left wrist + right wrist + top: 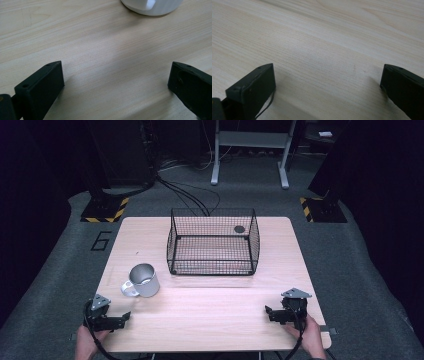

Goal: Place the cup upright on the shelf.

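Dark grey carpet surrounds a pale wooden desk (pixel 210 320), with stand feet and hazard-striped bases at the far side of the room. On the left half of the desk stands a mug (pixel 144 280), metallic grey in the high view with its handle turned toward the near left; in the left gripper view its lower wall and handle (pixel 151 3) look white at the top edge. The left claw (pixel 122 318) rests at the near left corner, just near of the mug, released, its jaws spread wide with bare wood between them. The right claw (pixel 270 314) lies at the near right, well apart from the mug, likewise released and empty.

The mug looks rigid and fairly light, with a smooth wall that could slip under hard jaws; the handle or the rim wall seems the surest place to grip, the rim keeping it upright. A black wire basket (pixel 213 242) stands at the far middle, open-topped, with a small dark disc (pixel 239 229) near its far right corner. Nothing lies between the left claw and the mug; the basket's near wall would need clearing if the mug goes in.
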Available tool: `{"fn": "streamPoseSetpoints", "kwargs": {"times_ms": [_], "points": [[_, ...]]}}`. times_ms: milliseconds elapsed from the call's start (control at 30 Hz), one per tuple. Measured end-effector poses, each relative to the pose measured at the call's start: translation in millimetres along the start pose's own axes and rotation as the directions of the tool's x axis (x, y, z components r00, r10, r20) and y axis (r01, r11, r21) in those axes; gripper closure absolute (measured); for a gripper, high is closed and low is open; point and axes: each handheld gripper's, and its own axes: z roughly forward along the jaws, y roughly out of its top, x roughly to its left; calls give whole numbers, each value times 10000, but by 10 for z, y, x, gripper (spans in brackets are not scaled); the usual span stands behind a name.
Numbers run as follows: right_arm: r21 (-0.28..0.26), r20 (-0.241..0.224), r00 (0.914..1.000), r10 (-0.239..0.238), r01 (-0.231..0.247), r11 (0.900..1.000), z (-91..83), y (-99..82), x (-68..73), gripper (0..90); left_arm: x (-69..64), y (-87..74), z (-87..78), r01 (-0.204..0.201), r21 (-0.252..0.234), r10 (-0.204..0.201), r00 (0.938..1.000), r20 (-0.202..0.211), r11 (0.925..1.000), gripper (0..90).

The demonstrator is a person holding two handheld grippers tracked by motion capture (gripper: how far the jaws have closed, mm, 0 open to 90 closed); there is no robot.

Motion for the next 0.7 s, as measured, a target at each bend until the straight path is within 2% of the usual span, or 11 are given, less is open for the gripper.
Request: {"fn": "streamPoseSetpoints", "kwargs": {"times_ms": [133,167,200,333,400,567,700], "points": [[65,-172,9997,-148,149,9999,12,17,-9,0,12,5,3,-113,26,113,9999,117,9999,4],[25,-250,9994,-230,231,9997,18,19,-17,0,19,11,-6,-152,156,149,9997,192,9998,3],[80,-313,9992,-231,233,9997,19,25,-20,0,16,8,0,-162,69,161,9997,167,9998,3],[105,-458,9982,-380,385,9992,25,33,-36,0,26,5,-9,-466,104,460,9974,548,9989,3],[99,-454,9982,-379,384,9992,25,32,-36,0,33,2,-4,-563,24,561,9966,601,9984,2],[83,-507,9979,-411,416,9991,28,34,-38,0,72,22,-29,-456,-90,462,9948,902,9989,2],[37,-505,9979,-404,407,9992,29,33,-38,0,104,125,-133,-359,-564,418,9934,1071,9978,1]]}}
